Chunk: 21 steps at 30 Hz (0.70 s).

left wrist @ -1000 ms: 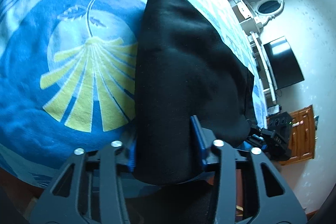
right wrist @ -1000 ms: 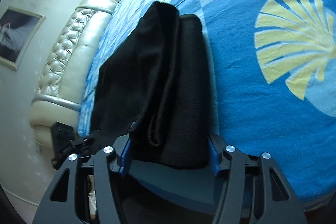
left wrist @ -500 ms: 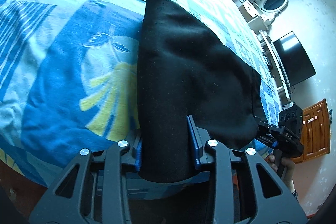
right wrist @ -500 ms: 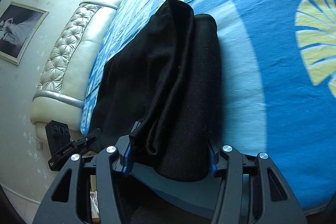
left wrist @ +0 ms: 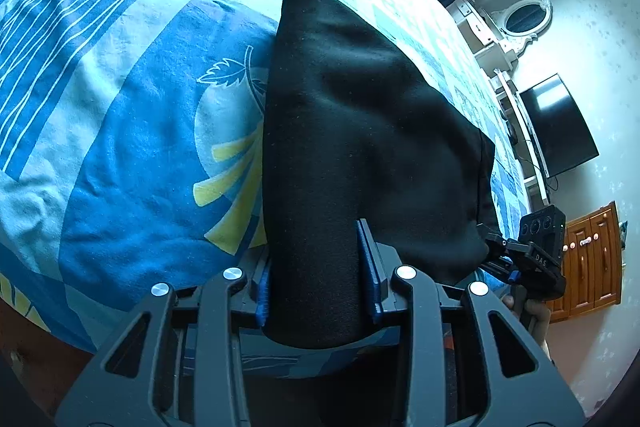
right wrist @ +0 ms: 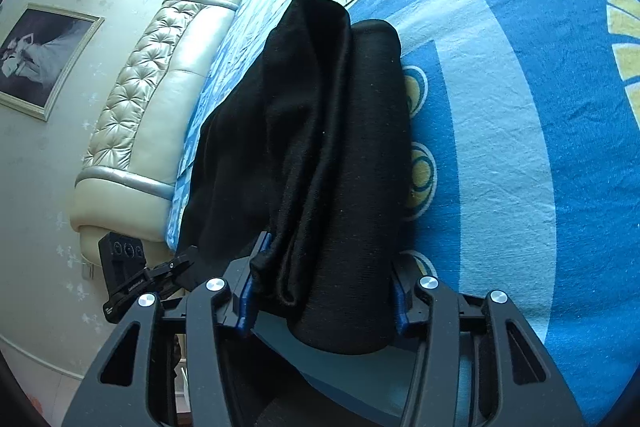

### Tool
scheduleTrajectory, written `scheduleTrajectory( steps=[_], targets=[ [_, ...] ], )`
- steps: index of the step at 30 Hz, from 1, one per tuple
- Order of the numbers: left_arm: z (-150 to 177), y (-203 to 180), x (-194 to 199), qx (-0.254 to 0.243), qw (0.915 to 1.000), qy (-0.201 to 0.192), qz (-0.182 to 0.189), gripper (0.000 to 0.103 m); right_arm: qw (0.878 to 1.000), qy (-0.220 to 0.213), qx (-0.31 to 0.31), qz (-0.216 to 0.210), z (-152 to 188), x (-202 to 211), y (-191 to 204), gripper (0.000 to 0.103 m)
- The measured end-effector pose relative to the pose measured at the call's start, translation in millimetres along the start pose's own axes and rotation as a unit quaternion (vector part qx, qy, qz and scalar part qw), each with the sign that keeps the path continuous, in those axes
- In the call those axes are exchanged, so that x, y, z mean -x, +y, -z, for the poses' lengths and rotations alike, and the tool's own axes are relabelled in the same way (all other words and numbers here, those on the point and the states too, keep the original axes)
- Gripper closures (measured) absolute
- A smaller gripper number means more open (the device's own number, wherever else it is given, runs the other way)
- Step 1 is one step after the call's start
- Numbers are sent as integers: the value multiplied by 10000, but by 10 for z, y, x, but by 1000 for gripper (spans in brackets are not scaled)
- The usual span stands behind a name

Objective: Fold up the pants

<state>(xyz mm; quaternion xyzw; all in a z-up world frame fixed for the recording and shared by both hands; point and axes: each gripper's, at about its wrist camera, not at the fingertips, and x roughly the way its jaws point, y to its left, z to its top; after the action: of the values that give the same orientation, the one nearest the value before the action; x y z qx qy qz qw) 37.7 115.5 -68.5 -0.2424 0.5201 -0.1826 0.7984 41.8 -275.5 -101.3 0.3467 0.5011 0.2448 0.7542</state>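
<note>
Nearest the lenses, the left hand-held gripper [left wrist: 318, 279] and the right hand-held gripper [right wrist: 322, 285] each clamp a bunched end of the black pants [left wrist: 360, 131], which drape from the bed's [left wrist: 120, 131] near edge out across its blue leaf-print cover. They look doubled lengthwise already, so I'd judge the crosswise fold remains. Farther off: a tufted headboard [right wrist: 144, 95], a dark television [left wrist: 556, 127] and a wooden cabinet [left wrist: 588, 263].

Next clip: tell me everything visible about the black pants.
The black pants look like soft, matte knit, already doubled into thick layers with rounded folds. They stretch across the blue patterned bedspread, the far end resting on it. The left gripper clamps one near bundle and the right gripper the other, each holding stacked layers between its blue pads.
</note>
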Motion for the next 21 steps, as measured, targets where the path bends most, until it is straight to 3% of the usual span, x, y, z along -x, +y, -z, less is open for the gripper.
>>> scheduleTrajectory(
  steps=[9, 13, 18, 21],
  targets=[
    [-5, 3, -19, -12, 10000, 2, 9, 67, 10000, -33, -10, -28, 12, 1, 28, 53],
    [-7, -5, -30, -38, 10000, -14, -42, 61, 10000, -35, -22, -39, 10, 7, 15, 53],
    [12, -173, -3, -642, 9961, -234, -550, 45, 9997, -5, -93, -225, 21, 63, -14, 47],
    [60, -307, 63, -1166, 9880, -374, -943, 36, 9995, 91, -42, -299, 36, 121, -13, 42]
  ],
)
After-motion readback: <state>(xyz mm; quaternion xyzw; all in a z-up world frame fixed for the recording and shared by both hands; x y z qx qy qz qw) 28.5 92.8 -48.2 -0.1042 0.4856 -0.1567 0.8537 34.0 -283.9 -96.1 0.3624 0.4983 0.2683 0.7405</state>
